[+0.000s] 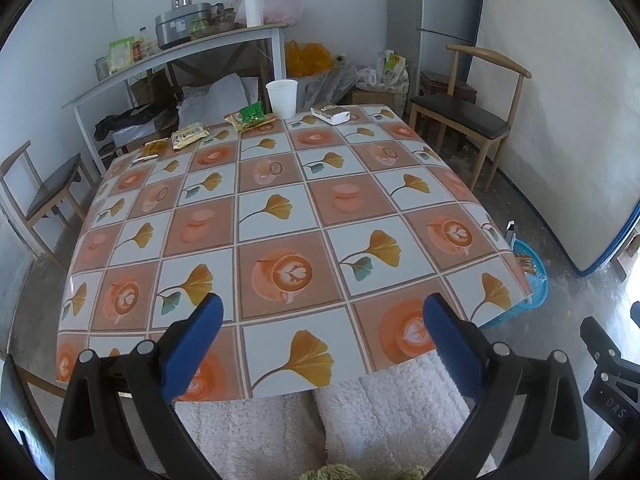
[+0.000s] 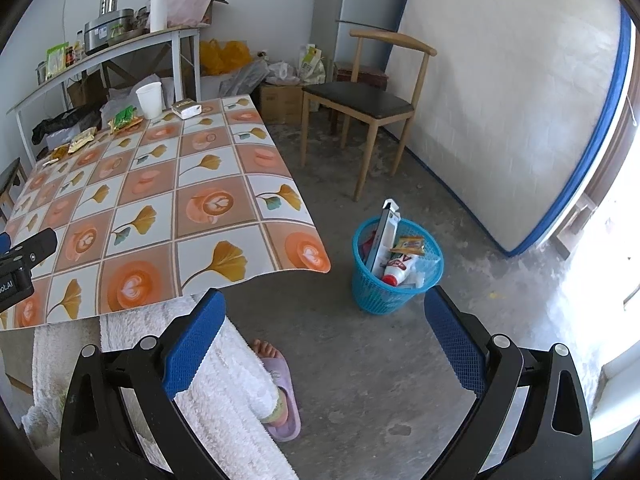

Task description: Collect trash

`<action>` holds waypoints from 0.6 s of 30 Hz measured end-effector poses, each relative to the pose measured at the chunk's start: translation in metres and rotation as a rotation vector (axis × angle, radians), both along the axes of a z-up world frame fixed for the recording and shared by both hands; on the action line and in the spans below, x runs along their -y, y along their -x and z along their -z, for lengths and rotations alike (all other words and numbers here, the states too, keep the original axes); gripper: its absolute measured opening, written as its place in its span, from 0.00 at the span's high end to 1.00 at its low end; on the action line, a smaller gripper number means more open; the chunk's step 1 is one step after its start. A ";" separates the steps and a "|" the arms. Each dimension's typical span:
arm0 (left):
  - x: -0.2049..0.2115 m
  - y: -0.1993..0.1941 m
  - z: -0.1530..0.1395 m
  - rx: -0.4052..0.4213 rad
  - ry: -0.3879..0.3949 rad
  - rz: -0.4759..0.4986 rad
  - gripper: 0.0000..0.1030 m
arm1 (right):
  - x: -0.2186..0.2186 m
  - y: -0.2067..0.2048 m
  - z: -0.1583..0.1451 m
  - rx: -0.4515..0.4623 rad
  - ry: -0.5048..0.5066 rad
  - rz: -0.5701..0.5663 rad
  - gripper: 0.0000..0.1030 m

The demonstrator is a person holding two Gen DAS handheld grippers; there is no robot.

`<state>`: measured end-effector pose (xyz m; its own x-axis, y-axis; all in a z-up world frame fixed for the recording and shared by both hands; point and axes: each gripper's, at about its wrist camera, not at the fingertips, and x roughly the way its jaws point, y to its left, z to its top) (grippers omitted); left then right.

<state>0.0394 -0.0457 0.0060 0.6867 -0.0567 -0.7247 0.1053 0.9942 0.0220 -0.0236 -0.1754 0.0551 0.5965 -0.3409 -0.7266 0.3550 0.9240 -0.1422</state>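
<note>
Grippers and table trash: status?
Left gripper open, empty; right gripper open, empty. Wrappers and paper cup at table's far edge. Blue bin on floor, part-filled. Path clear.

Near tabletop bare, wrappers – cup crowd far edge

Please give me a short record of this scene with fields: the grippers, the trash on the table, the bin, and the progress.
left gripper: open, empty, above near table edge
right gripper: open, empty, above floor
table: trash lies only along far edge
trash: white paper cup, green packet, silver packet, yellow packet
blue basket: on floor beside table, already holds trash
progress: table items not yet collected
</note>
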 end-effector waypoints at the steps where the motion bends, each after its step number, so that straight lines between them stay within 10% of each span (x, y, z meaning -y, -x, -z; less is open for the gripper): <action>1: 0.000 0.000 0.000 0.001 0.001 0.001 0.05 | 0.000 0.000 0.000 0.000 0.001 0.000 0.08; 18: -0.002 0.000 -0.004 0.002 0.007 -0.003 0.05 | -0.001 -0.001 0.000 0.001 -0.005 0.002 0.08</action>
<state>0.0397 -0.0438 0.0100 0.6883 -0.0592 -0.7230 0.1021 0.9946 0.0157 -0.0221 -0.1749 0.0556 0.5968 -0.3382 -0.7276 0.3571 0.9240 -0.1366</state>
